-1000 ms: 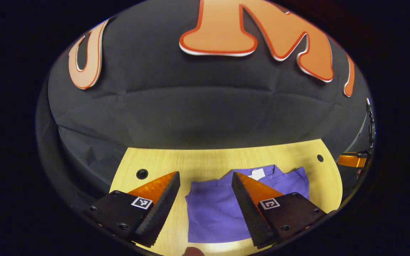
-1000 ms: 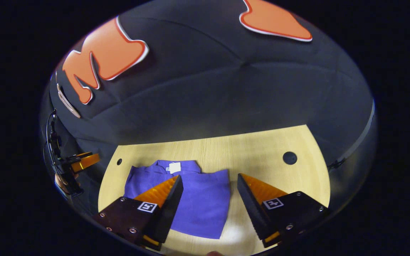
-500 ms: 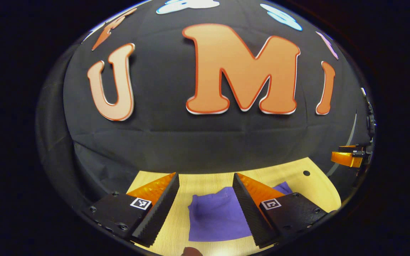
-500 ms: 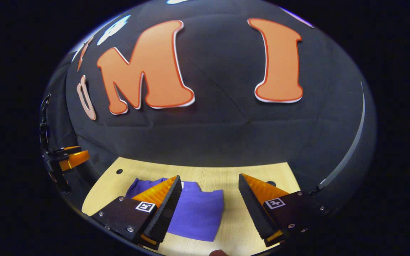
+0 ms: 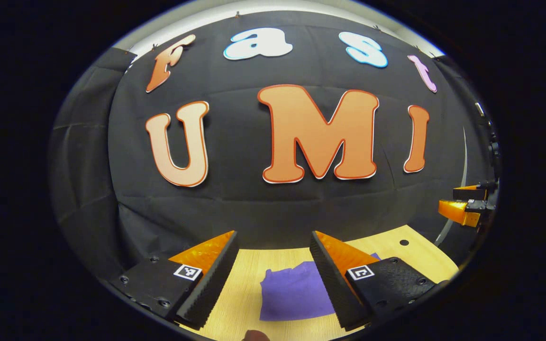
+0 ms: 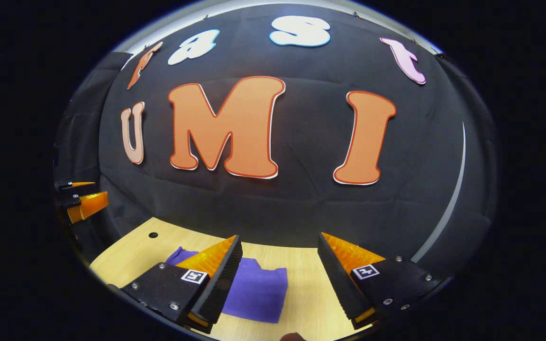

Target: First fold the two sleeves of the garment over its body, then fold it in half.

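We hold the left gripper and the right gripper raised with fingers apart and gripping nothing, because the purple garment lies folded compactly on the wooden table below them, apparently finished.

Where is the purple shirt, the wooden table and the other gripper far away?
purple shirt [image 5: 292,296], left gripper view, flat middle of the cloth.
wooden table [image 6: 301,258], right gripper view, bare top.
right gripper [image 5: 462,204], left gripper view, between its fingertips.
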